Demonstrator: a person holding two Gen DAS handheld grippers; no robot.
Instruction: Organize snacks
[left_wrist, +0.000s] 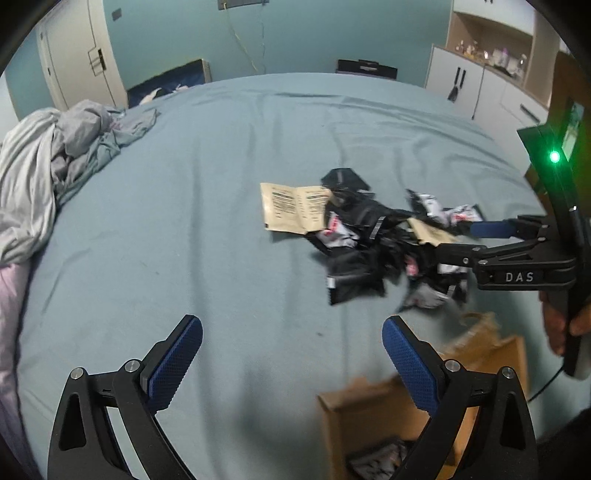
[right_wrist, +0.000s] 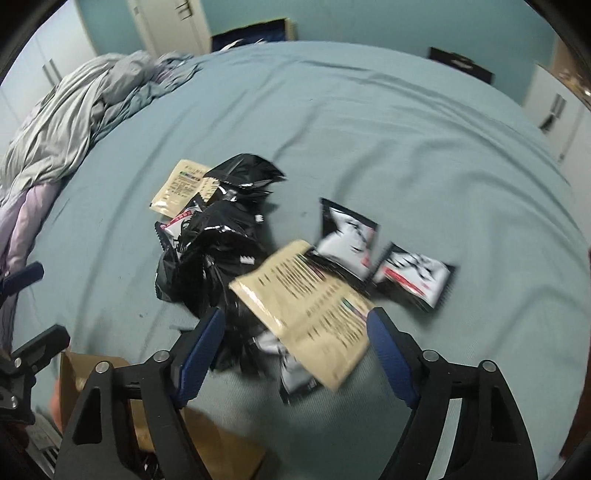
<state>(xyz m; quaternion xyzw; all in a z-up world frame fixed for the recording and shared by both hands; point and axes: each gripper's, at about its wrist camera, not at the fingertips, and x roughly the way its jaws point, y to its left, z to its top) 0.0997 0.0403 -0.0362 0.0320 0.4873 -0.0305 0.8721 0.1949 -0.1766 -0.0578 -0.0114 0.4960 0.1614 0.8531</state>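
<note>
Both grippers pitched down, jaws apart, nothing clamped.

Left gripper (left_wrist: 291, 354): fingers spread wide, blue pads (left_wrist: 177, 363) facing each other, empty gap between them. Right gripper (right_wrist: 295, 349): jaws parted a bit narrower than the left's, blue pads (right_wrist: 201, 356) clear on both sides, nothing pressed between them (heavy motion blur in this view, so fine contact is hard to call). From the left wrist view the right gripper (left_wrist: 458, 242) comes in from the right edge, fingers pointing left, one blue pad (left_wrist: 489, 229) visible, black frame marked "DAS", green light lit on its upright body. The person's right hand (left_wrist: 565, 325) wraps the handle at the far right edge.
</note>
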